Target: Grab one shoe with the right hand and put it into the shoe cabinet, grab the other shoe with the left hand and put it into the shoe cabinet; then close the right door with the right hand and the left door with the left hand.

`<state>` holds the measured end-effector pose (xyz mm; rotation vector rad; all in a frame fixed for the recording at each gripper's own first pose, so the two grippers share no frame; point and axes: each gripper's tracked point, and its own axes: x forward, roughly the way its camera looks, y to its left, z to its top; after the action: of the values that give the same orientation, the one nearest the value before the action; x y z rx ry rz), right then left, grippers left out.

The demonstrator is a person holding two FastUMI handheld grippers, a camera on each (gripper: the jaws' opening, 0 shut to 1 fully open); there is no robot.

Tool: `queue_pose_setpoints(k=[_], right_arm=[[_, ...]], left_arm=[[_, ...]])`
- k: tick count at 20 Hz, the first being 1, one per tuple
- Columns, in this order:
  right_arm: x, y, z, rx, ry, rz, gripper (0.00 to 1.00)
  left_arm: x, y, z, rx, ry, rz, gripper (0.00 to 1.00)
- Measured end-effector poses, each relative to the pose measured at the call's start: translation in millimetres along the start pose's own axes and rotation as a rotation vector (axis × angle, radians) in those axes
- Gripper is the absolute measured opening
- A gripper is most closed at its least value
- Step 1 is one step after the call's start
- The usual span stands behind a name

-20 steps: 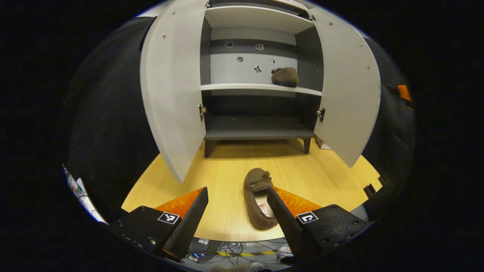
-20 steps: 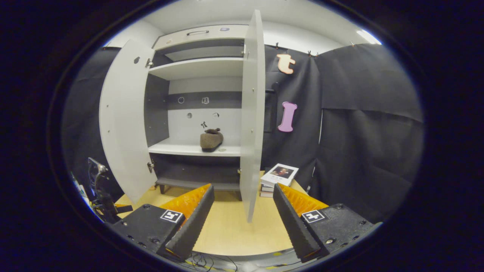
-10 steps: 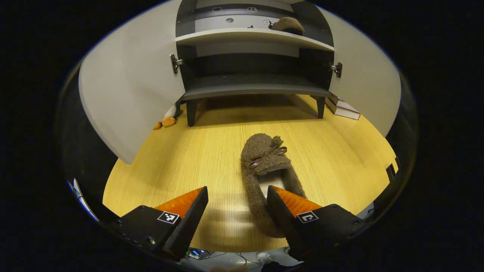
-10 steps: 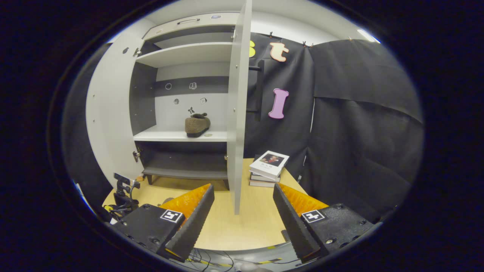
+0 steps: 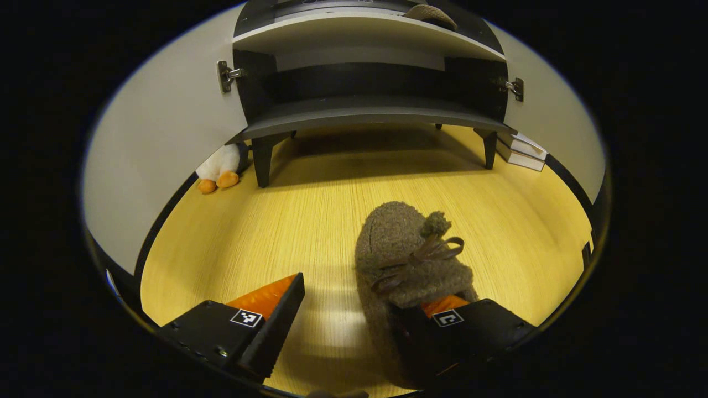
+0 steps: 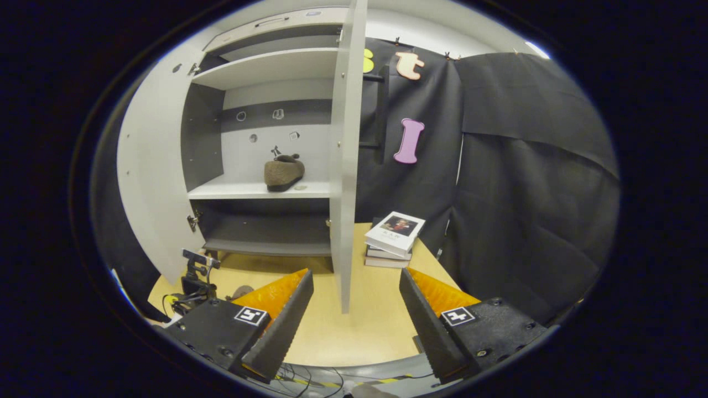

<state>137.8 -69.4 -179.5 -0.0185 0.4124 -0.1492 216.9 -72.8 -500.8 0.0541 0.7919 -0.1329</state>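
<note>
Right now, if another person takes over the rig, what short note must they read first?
Left gripper: open, low over the floor, one finger inside the opening of the brown shoe on the floor, the other beside it; no grip yet.
Right gripper: open, empty, facing the edge of the open right door.
Done: the first shoe stands on the cabinet's white shelf.
Left: close on the floor shoe, place it in the cabinet, shut the right door, then the left door.
</note>
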Motion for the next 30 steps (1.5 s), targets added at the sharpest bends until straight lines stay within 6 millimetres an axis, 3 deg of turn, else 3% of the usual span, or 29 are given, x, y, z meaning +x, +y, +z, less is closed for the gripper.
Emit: queue_pose_setpoints(k=[2, 3, 5, 6, 7, 9, 11, 12, 13, 17, 22, 26, 30], right_arm=[[1.6, 0.5, -1.0, 0.001, 0.005, 0.002, 0.99], [1.5, 0.0, -1.8, 0.003, 0.007, 0.003, 0.99], [-0.3, 0.5, -1.4, 0.009, 0.004, 0.006, 0.99], [-2.7, -0.2, 0.5, 0.009, -0.002, 0.007, 0.99], [-4.6, 0.8, 2.2, 0.008, -0.009, 0.009, 0.99], [-8.9, 0.8, 6.6, 0.001, -0.024, 0.009, 0.99], [-15.1, 0.2, 11.1, -0.002, -0.038, 0.011, 0.99], [-18.3, -0.6, 13.0, -0.001, -0.046, 0.012, 0.99], [-20.9, -1.6, 14.6, 0.003, -0.053, 0.013, 0.99], [-32.9, -1.9, 21.3, 0.024, -0.083, 0.021, 0.99], [-45.8, 1.5, 30.6, 0.028, -0.126, 0.038, 0.99], [-48.2, 3.4, 36.3, 0.044, -0.141, 0.057, 0.99], [-49.2, -1.8, 40.7, 0.046, -0.152, 0.063, 0.99]], left_arm=[[5.7, -6.6, 2.8, 0.021, -0.014, -0.020, 0.92], [6.8, -15.4, 2.7, 0.024, -0.013, -0.051, 0.80], [5.1, -19.7, 5.8, 0.054, -0.015, -0.049, 0.21], [8.6, -14.5, 6.0, 0.077, -0.016, -0.013, 0.29], [8.4, -11.9, 7.1, 0.081, -0.019, 0.000, 0.10], [8.8, -10.2, 5.0, 0.068, -0.007, -0.002, 0.02], [-1.7, -5.0, 10.0, 0.071, -0.005, 0.018, 0.00], [-9.0, -3.1, 16.5, 0.077, -0.020, 0.021, 0.10], [-17.2, 0.6, 26.2, 0.081, -0.038, 0.029, 0.00], [-55.8, 15.9, 78.3, 0.038, -0.123, 0.045, 0.00], [-104.6, 25.4, 165.9, 0.009, -0.250, 0.040, 0.00], [-146.2, 26.1, 252.8, 0.024, -0.387, 0.061, 0.00], [-155.7, 30.3, 326.3, 0.021, -0.474, 0.081, 0.00]])
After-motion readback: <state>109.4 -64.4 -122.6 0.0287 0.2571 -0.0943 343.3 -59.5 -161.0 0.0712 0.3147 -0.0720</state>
